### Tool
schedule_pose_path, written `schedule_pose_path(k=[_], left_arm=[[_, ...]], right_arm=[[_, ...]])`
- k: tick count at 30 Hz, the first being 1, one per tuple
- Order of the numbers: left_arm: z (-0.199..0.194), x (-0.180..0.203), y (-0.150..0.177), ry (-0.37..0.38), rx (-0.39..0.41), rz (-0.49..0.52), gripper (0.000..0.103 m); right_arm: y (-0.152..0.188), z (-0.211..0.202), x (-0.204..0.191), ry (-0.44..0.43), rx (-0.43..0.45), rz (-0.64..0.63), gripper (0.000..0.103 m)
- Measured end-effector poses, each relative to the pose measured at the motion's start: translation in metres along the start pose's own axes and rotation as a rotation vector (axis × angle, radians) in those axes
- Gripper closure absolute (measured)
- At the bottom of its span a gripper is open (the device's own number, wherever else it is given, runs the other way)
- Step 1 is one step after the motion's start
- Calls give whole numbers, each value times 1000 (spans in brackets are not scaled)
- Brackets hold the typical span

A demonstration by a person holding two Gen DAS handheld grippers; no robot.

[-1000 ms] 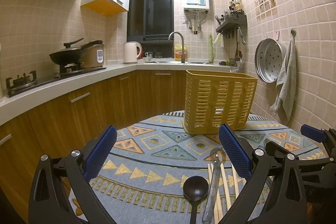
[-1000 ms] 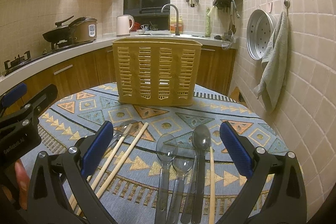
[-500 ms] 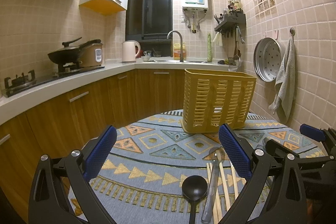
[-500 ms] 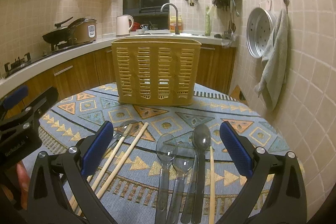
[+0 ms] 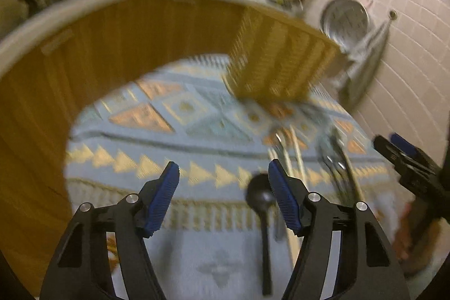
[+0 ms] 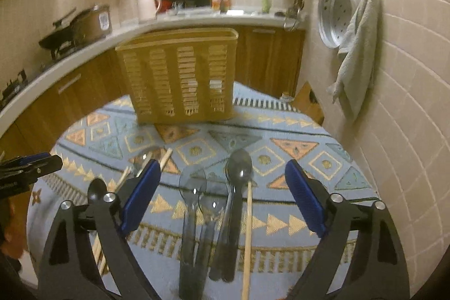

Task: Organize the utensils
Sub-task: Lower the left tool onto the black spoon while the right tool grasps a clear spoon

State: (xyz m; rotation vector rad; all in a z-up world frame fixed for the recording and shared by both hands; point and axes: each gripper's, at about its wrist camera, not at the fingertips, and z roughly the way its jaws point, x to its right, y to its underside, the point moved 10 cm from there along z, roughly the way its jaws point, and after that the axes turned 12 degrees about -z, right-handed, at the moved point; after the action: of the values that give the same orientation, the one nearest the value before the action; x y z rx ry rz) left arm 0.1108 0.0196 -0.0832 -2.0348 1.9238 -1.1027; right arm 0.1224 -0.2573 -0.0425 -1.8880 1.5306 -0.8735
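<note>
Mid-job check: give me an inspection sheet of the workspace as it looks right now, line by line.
Surface: round table under a blue patterned cloth.
Job's things: yellow slotted basket upright at the far side; clear spoons, dark spoon and single chopstick lie ahead of the right gripper; black spoon and more chopsticks to their left.
Clutter: nothing seen.
Grippers: left gripper and right gripper both closing, nothing between the pads.
Cables: nothing seen.
Surroundings: grey towel and metal steamer tray on the tiled wall; wooden cabinets behind.
</note>
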Motion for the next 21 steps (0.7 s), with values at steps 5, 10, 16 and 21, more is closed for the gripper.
schedule_pose_path(k=[5,10,16,21], left_arm=[[22,18,34,13,-217,59,52],[39,28,56,-72,-308,133,64],[54,31,63,-165,-342,201,76],[58,24,54,-203,-332,202,97]], right_arm=[[10,10,1,-110,-138,-3,31],[18,18,15,-157,-233,8,39],[33,33,28,-210,-363,46,39],[36,46,26,-296,-434,71,61]])
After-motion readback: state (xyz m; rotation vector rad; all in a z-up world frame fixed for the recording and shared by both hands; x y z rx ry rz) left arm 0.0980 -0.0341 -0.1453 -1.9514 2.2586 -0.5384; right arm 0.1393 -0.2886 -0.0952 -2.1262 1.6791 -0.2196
